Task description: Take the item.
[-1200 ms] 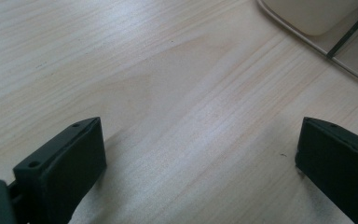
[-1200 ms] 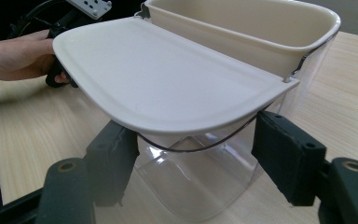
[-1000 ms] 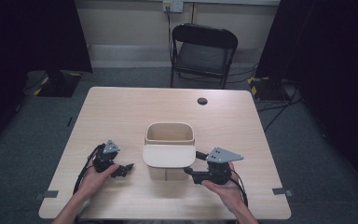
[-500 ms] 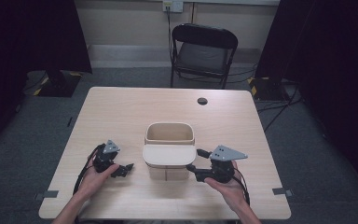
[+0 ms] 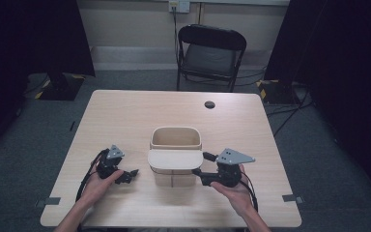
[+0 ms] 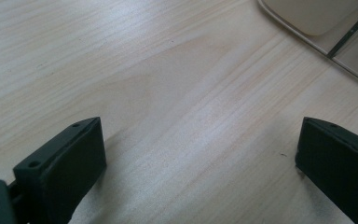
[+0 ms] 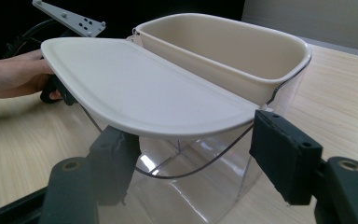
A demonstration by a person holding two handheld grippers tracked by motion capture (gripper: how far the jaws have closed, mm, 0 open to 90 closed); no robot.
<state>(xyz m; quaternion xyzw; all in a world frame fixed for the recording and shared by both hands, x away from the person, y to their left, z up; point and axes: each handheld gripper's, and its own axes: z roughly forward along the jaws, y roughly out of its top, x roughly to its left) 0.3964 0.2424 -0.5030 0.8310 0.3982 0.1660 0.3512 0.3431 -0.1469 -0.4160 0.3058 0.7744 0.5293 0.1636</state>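
- Container (image 5: 175, 159): one, clear-walled with cream rim, stood at the table's (image 5: 125, 116) near centre; its single cream lid (image 5: 175, 159) lay half across the opening, judged partway through, far half uncovered.
- Right gripper (image 5: 202, 165): one, just right of the container, jaws apart beside the lid's edge, grasping nothing.
- Left gripper (image 5: 131, 174): one, left of the container, jaws spread wide over bare wood.
- Chair (image 5: 211, 53): one, beyond the table's far edge.

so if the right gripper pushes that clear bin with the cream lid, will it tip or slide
The clear bin looks like thin, empty plastic, so probably light; a push would likely slide it on the smooth wooden table. It stands tall, and its cream lid sticks out flat towards the right gripper, so a push high up might tip it. The lid may swing rather than resist.
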